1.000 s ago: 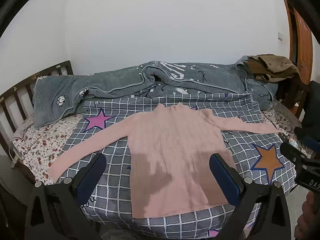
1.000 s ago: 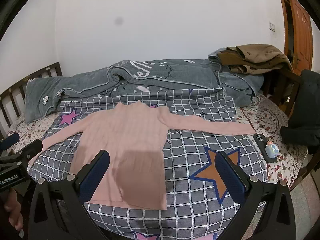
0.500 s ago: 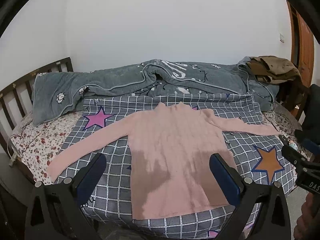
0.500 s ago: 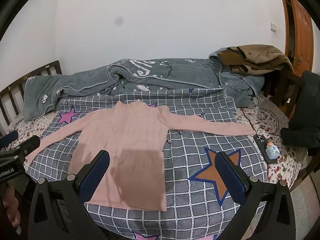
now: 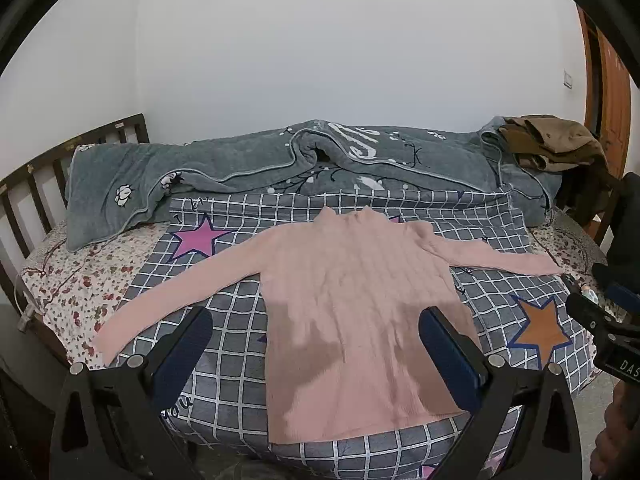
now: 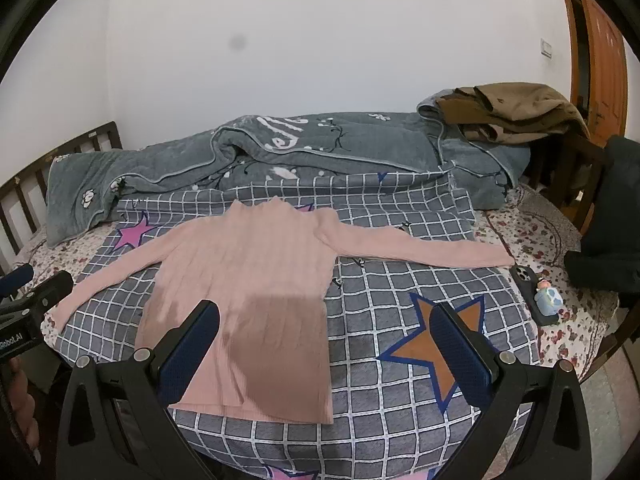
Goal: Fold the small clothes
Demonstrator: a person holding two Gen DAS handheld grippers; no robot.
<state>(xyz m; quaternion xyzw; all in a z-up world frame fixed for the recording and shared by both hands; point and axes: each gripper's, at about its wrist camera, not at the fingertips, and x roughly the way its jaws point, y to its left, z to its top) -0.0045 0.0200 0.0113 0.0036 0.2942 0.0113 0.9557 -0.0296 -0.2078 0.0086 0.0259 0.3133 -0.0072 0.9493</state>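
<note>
A pink ribbed long-sleeved sweater (image 5: 352,304) lies flat on the bed with both sleeves spread out; it also shows in the right wrist view (image 6: 256,280). My left gripper (image 5: 316,344) is open and empty, held above the sweater's hem near the bed's front edge. My right gripper (image 6: 326,340) is open and empty, above the hem's right side and the checked cover. Each gripper shows at the edge of the other's view: the right one (image 5: 600,320), the left one (image 6: 28,296).
The sweater lies on a grey checked cover with stars (image 6: 400,320) over a floral sheet. A rumpled grey blanket (image 5: 320,160) runs along the back. Brown clothes (image 6: 512,108) are piled at the back right. A phone (image 6: 526,274) and a small bottle (image 6: 548,298) lie at the right edge. A wooden headboard (image 5: 36,184) stands left.
Both grippers have drifted slightly; the view has shifted a little and the sweater sits a bit lower. The sweater has not moved and both grippers stay open.
</note>
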